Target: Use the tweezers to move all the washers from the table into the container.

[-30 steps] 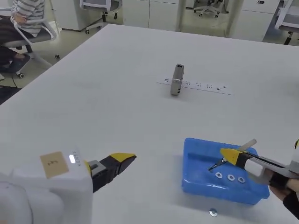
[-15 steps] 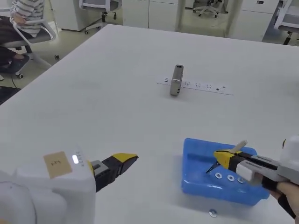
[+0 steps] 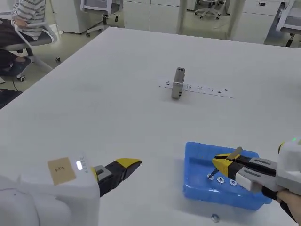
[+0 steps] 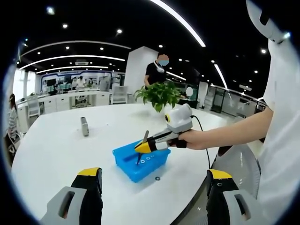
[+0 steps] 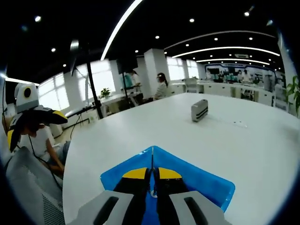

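Tweezers (image 5: 152,157) pinched between right gripper (image 5: 151,174) jaws, over container (image 3: 196,156).

The right gripper (image 3: 220,163) holds tweezers (image 3: 212,173), tips down in the blue container (image 3: 196,159) beside washers (image 3: 221,180).

The white-bodied left gripper with black, yellow-tipped jaws (image 3: 133,164) hangs over the near left part of the tabletop, pointing away and to the right. In the left gripper view its two jaws stand wide apart with nothing between them.

The matching right gripper (image 3: 220,163) is over the near right part of the tabletop, reaching in from the right edge with its nose tilted down. Its jaws are pressed together on the slim tweezers (image 3: 235,152), whose tips point down. The person's right hand (image 4: 193,139) wraps the gripper's rear, and the bare forearm (image 4: 239,129) stretches out behind it, nearly level.
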A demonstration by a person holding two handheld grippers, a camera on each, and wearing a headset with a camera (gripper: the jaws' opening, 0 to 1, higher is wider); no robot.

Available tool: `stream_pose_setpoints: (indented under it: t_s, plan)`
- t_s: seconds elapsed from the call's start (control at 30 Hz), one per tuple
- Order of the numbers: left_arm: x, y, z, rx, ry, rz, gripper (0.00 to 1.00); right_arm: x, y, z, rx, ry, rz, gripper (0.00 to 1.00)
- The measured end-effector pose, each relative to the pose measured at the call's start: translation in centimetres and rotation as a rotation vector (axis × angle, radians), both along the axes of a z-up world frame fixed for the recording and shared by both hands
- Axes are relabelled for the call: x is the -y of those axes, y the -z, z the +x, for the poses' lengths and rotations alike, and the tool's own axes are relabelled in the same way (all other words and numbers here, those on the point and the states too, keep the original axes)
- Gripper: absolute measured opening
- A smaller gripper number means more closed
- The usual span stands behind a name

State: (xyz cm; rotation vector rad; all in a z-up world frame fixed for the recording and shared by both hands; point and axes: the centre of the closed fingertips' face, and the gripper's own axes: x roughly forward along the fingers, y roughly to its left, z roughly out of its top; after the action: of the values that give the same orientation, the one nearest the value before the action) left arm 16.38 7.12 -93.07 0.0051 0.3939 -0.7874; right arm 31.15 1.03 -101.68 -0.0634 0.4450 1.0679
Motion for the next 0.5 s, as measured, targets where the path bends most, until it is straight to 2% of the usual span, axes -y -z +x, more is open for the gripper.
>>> stream_pose_setpoints:
  t_s: [0.2,0.5]
  plan:
    - [0.1,0.0,0.0,-0.002,0.005,0.004,0.94,-0.2,-0.1,-0.1,0.012,-0.017,-0.005,0.03]
    - [0.1,-0.1,0.0,0.002,0.004,0.002,0.94,0.0,-1.7,-0.9,0.039,-0.014,0.031,0.03]
